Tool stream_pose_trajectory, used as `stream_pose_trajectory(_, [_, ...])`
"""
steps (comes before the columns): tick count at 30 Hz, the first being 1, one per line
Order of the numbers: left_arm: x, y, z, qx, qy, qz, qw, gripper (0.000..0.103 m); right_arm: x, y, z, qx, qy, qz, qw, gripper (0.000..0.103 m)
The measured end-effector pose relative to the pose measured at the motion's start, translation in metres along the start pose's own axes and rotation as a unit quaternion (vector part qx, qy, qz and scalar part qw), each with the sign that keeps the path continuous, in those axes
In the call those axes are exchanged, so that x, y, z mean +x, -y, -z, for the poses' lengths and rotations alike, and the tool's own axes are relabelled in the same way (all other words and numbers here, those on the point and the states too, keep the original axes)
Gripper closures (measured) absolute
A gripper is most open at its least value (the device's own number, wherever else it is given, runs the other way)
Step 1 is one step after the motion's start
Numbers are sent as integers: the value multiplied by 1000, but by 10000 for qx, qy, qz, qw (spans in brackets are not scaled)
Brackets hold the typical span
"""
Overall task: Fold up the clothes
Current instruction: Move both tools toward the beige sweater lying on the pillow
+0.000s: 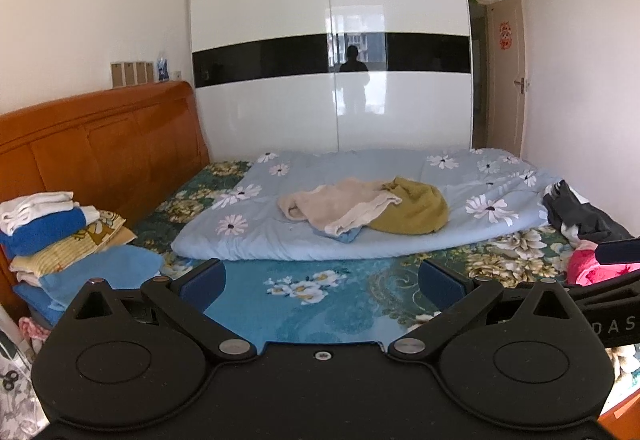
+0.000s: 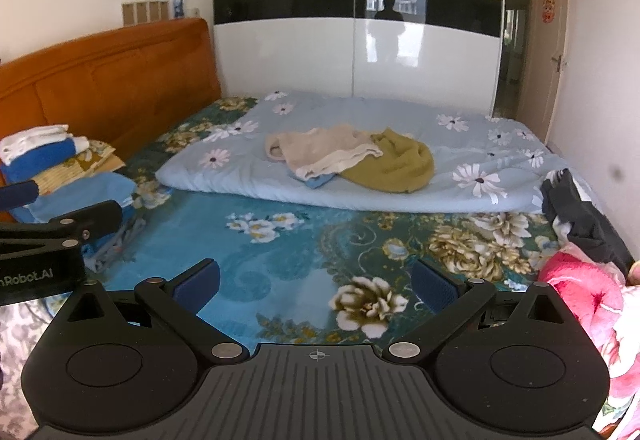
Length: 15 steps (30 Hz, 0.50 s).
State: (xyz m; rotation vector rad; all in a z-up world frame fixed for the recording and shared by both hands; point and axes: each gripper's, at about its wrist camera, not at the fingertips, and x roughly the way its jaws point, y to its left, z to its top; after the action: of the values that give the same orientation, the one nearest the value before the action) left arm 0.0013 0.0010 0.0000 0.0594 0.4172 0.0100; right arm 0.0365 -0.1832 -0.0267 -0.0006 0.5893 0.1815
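Note:
A crumpled beige garment (image 1: 340, 206) (image 2: 320, 150) and an olive-green garment (image 1: 412, 210) (image 2: 394, 164) lie on the folded light-blue floral quilt (image 1: 280, 236) (image 2: 400, 196) in the middle of the bed. A small blue piece pokes out under the beige one. My left gripper (image 1: 322, 282) is open and empty above the blue floral bedsheet (image 1: 340, 304), well short of the clothes. My right gripper (image 2: 316, 282) is open and empty over the sheet (image 2: 280, 260). Each gripper shows at the edge of the other's view.
A stack of folded clothes (image 1: 52, 232) (image 2: 52, 160) sits at the left by the orange headboard (image 1: 100, 144). A dark garment (image 1: 580, 216) (image 2: 580, 216) and a pink blanket (image 2: 588, 300) lie at the right. A white wardrobe (image 1: 332, 40) stands behind the bed.

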Motion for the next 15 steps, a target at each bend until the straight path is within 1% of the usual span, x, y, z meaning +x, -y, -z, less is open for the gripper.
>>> stream_pose_trajectory(3, [7,-5,-2,-72,-24,111,9999,1,-3,2,3,27,96,43,9999,0])
stream_pose_trajectory(5, [-2,-14,1,-150,279,287,9991,1,-5,3,4,44,159,72,9998,0])
stream_pose_trajectory(7, [-8,-12,2,-58,361,303,9989,1,-7,0,2,103,158,117,9998,0])
stream_pose_trajectory(9, [-12,-10,4,-90,393,305,9987,1,-9,1,1,195,158,153,9996,0])
stream_pose_trajectory(11, [-12,-23,4,-251,347,366,9984,1,-12,4,3,341,134,163,9992,0])
stream_pose_trajectory(15, [-14,-32,7,-414,260,354,9982,1,-10,11,5,612,59,234,9978,0])
